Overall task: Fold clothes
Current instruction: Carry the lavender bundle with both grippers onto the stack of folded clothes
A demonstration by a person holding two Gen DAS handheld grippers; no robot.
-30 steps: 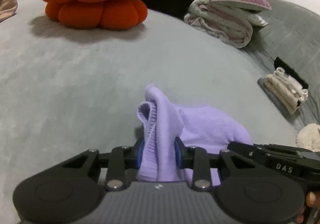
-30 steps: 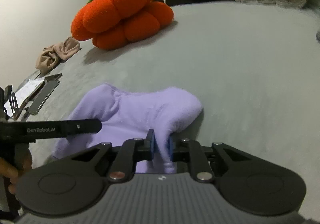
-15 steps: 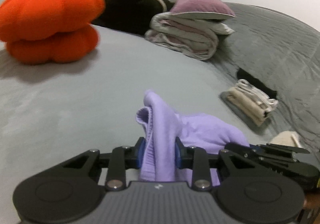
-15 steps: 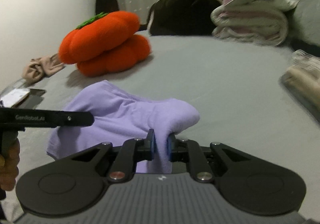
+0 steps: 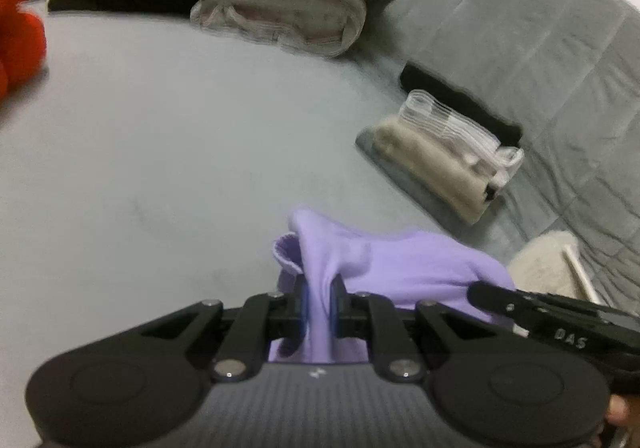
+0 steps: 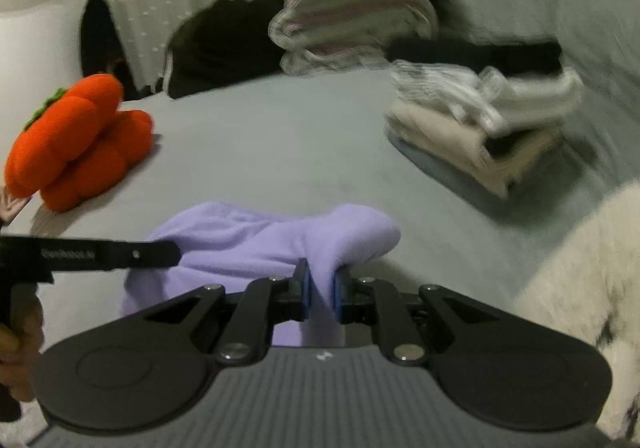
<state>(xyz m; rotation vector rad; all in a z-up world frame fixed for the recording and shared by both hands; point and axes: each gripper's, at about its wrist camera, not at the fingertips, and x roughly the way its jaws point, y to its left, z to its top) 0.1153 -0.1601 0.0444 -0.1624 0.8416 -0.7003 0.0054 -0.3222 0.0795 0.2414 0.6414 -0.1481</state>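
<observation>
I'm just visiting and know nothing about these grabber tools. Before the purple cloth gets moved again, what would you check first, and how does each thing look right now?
1. Left gripper shut on the purple garment: ok, cloth is pinched between its pads.
2. Right gripper shut on the same garment: ok.
3. Both grips on matching corners: cannot tell, the edges are bunched.
4. Bare grey bed surface ahead to lay it down: ok.
5. Stack of folded clothes clear of the garment: ok, apart to the right.
6. Orange pumpkin cushion out of the way: ok, off to the left.
</observation>
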